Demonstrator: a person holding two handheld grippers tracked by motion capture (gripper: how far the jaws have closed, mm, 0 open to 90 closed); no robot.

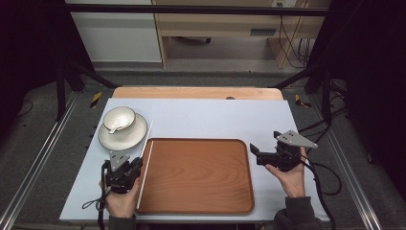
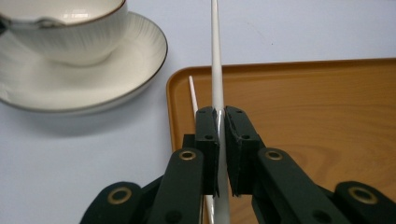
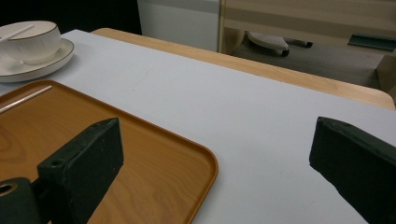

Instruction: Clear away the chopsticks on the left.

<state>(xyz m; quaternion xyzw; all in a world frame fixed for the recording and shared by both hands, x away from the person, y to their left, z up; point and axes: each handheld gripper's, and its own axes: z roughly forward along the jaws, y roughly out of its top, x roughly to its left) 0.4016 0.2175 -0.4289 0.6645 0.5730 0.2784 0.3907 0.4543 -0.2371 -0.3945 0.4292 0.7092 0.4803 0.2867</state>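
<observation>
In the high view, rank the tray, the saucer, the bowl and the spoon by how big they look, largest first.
1. Wooden tray, by far the largest.
2. Saucer.
3. Bowl, sitting on the saucer.
4. Spoon in the bowl, smallest.
All lie at similar depth, so the order looks safe.

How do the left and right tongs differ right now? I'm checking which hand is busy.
The left tongs are shut on a white chopstick at the tray's left edge; the right tongs gape wide and hold nothing. The left tongs sit near the bowl and plate; the right tongs sit beyond the tray's right edge. Both have black jaws.
</observation>
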